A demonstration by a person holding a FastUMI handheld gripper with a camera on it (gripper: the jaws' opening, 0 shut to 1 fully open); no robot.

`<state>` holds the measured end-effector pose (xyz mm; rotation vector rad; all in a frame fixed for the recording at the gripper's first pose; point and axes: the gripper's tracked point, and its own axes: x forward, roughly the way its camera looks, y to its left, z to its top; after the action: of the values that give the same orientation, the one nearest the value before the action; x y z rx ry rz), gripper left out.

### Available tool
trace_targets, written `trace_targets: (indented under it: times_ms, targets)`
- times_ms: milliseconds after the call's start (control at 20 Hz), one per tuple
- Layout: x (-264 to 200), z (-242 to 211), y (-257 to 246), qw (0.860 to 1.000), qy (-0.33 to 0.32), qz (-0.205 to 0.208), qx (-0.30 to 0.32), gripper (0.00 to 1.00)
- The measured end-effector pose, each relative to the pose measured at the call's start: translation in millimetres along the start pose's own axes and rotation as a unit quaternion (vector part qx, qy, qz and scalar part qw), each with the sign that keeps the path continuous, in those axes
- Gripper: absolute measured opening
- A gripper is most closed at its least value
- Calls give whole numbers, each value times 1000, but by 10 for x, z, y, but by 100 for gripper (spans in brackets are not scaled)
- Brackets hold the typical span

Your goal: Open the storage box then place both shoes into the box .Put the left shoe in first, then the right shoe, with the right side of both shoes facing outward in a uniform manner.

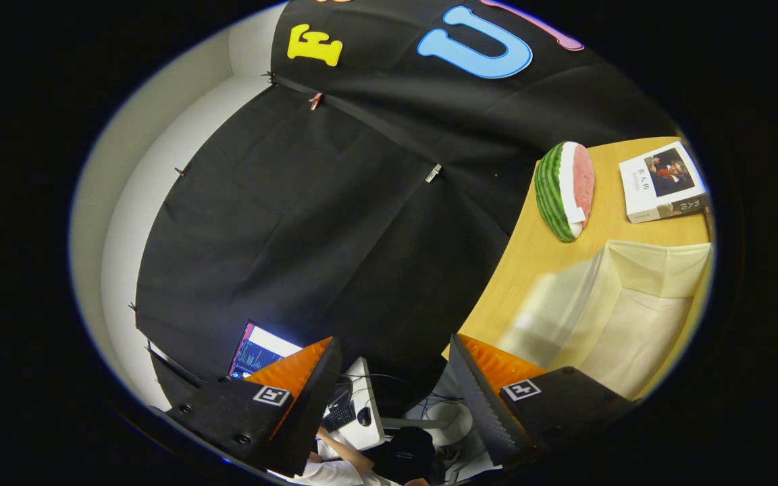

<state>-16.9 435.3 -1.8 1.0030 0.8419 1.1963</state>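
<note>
The gripper [389, 378] is held up in the air with its 2 fingers spread wide apart and nothing between them; neither touches anything. In the gap between them, far beyond, a person sits at a desk with a keyboard [339, 415] and a lit monitor [257, 351].

Off to the side of 1 finger is the wooden table [531, 250], seen tilted because the tool is rolled over. On it, closest to that finger, stands the storage box [625, 310], a pale cream fabric box whose soft panels look partly loose; I cannot tell whether the lid is fully open. Beyond the box lie a watermelon slice [564, 191] and, beside that, a book [662, 181]. The black cloth wall [335, 223] hangs behind everything.

I'd say the step in hand is opening the box, and it is early. To do it well, the tool should roll level and swing toward the box, come in at the lid's free edge with the fingers wide, then pinch only the flap's edge and lift it clear so the opening stays wide for the left shoe.
</note>
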Motion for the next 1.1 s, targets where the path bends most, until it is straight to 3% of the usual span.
trace_targets:
  times_ms: [150,450,700,850,1100]
  targets:
    - [-340,164,-128,999,-36,-29,-6,98]
    - [-1343,263,-464,981,-115,-143,-56,98]
    - [-2188,243,-822,940,-166,-266,-131,98]
    - [-2571,23,-934,921,-182,-317,-136,98]
    - [-3055,-493,-1615,884,-140,-417,-155,98]
